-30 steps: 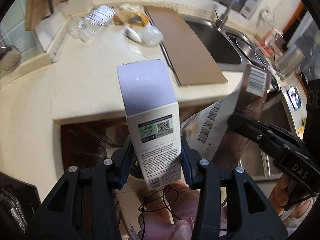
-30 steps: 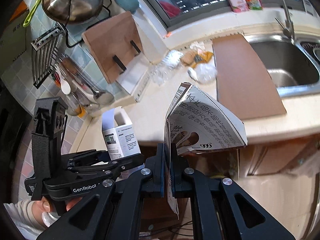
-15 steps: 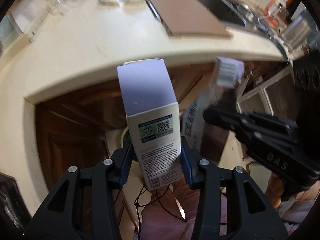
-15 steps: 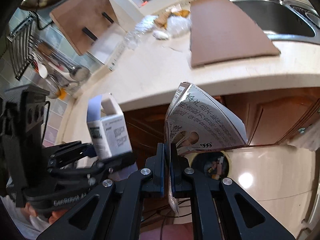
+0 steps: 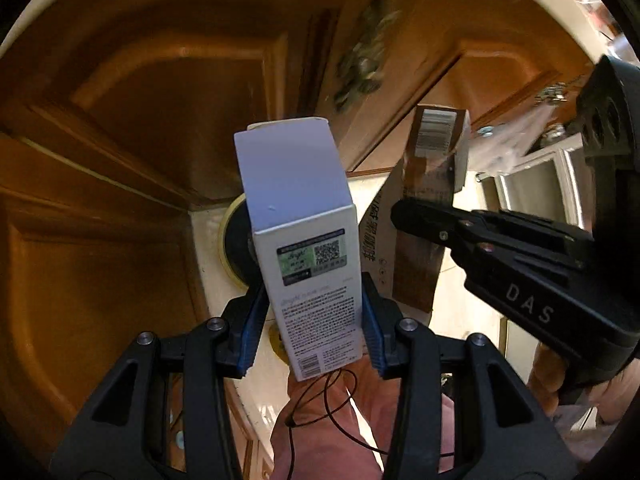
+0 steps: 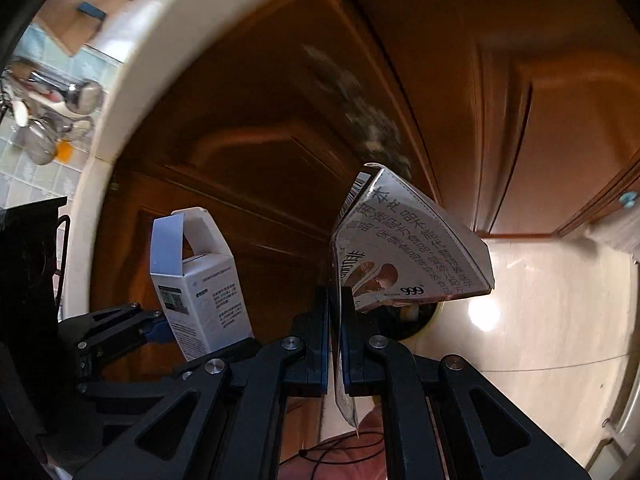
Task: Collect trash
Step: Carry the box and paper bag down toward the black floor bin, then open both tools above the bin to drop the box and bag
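Between the left gripper [image 5: 312,320]'s blue-padded fingers [image 5: 251,332] a white carton [image 5: 302,236] stands clamped at its lower end, top flap loose; in the right wrist view the same carton sits at 9 o'clock of centre. Right gripper [image 6: 335,344]: fingers clenched flat on a thin printed packet [image 6: 404,256], which fans out above the tips, barcode edge up. Both pieces hang low in front of the wooden cabinet doors [image 5: 132,128], below the cream desk edge [image 6: 160,40]. Trash bin [image 5: 234,240]: round, dark mouth, pale rim, on the tiled floor [image 6: 540,304], mostly hidden behind the carton in the left view and behind the packet in the right. Judgement: step in hand is the drop. To do it well, centre each piece over the bin mouth before letting go, carton first; the packet is light and may drift, so release it low. Obstructions: the two grippers sit close, right at 3 o'clock of left, and could knock. A thin black cord [image 5: 340,404] and pink fabric lie at 6 o'clock.
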### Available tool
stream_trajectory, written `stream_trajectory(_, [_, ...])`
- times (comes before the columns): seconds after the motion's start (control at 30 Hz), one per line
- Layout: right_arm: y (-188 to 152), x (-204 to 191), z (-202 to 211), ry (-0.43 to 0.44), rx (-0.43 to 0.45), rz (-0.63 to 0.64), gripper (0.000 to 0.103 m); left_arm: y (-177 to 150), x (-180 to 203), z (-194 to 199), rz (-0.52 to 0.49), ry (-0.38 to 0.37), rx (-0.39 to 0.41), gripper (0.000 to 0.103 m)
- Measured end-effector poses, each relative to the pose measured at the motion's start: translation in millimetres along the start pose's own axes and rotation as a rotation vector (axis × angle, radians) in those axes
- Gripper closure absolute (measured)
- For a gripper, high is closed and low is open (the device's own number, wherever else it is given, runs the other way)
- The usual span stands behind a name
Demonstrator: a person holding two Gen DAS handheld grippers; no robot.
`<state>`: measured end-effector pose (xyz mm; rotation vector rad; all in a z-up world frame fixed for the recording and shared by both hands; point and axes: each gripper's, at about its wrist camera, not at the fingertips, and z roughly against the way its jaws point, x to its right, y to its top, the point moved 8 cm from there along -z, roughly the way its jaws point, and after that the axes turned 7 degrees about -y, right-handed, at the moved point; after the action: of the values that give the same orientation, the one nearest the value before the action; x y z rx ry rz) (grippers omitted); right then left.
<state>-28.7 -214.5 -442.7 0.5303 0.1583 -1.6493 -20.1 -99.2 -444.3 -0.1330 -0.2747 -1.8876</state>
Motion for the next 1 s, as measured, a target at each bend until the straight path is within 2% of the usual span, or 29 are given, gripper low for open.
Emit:
stream_trajectory(0.23, [-8,29,-80,0.008,-0.055,-0.032,0.099,-3,-42,-75,0.111,0.0,-0.031,0.063])
stream_trajectory(0.43, [-12,39,-149,0.02,-0.113,-0.07,0.099,-6,-80,-118,0.165,0.003,-0.047,0.063])
stream_trajectory(0.7, [-9,45,-210,0.004,-0.157,-0.034,0.098,0,-114,-147,0.155,0.043,-0.051,0.062])
stream_trajectory(0.83, [-11,45,-230,0.012,-0.182,-0.043,0.096,1,-120,-159,0.16,0.049,-0.092,0.06])
stream_trajectory(0.87, [-12,46,-235,-0.008,-0.167,-0.051,0.093,1,-121,-160,0.165,0.049,-0.093,0.06])
stream_trajectory(0.93, [-11,47,-241,-0.012,-0.17,-0.062,0.081,1,-124,-162,0.173,0.046,-0.099,0.059])
stream_trajectory(1.0, [-9,51,-242,-0.021,-0.162,-0.083,0.049,0,-128,-163,0.177,0.044,-0.105,0.057])
